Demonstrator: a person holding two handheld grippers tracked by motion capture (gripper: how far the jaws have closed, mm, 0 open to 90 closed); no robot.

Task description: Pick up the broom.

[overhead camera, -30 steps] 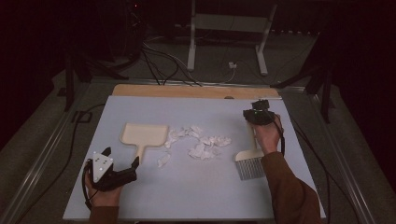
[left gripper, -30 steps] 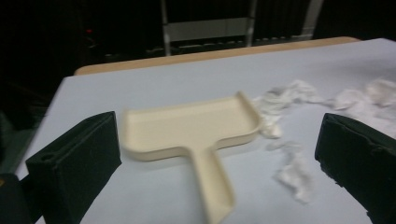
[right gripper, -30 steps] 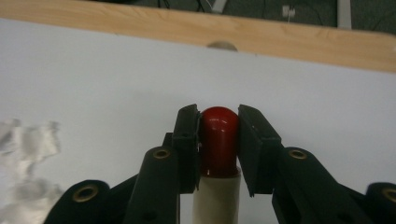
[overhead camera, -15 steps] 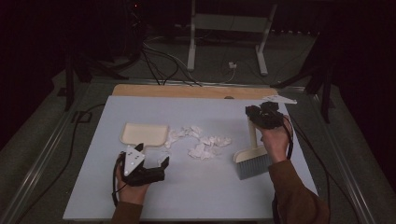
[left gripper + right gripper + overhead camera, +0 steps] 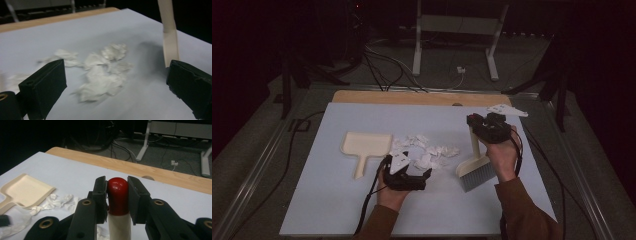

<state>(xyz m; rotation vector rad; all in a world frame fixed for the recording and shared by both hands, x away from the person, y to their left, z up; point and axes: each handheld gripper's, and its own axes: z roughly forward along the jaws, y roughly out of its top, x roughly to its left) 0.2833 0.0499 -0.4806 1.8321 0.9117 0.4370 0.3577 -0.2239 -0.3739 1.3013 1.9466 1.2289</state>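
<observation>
A cream hand brush (image 5: 475,165) stands tilted on the pale blue table (image 5: 337,205), grey bristles down and its red-capped handle up, clamped at the cap by the right tool (image 5: 117,192). Crumpled white paper scraps (image 5: 427,150) lie scattered mid-table, just left of the bristles. A cream dustpan (image 5: 364,147) lies flat left of the scraps, handle toward the near edge.

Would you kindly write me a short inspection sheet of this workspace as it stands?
Surface: pale blue table top, wooden strip along its far edge.
Job's things: cream dustpan lying flat; crumpled paper scraps beside it; hand brush, bristles on the table.
Clutter: nothing seen.
Grippers: left claw open, near the scraps; right claw shut on the brush's red handle tip.
Cables: one trails from each gripper; more on the floor beyond.
Surroundings: dark room, metal stand legs behind.
</observation>
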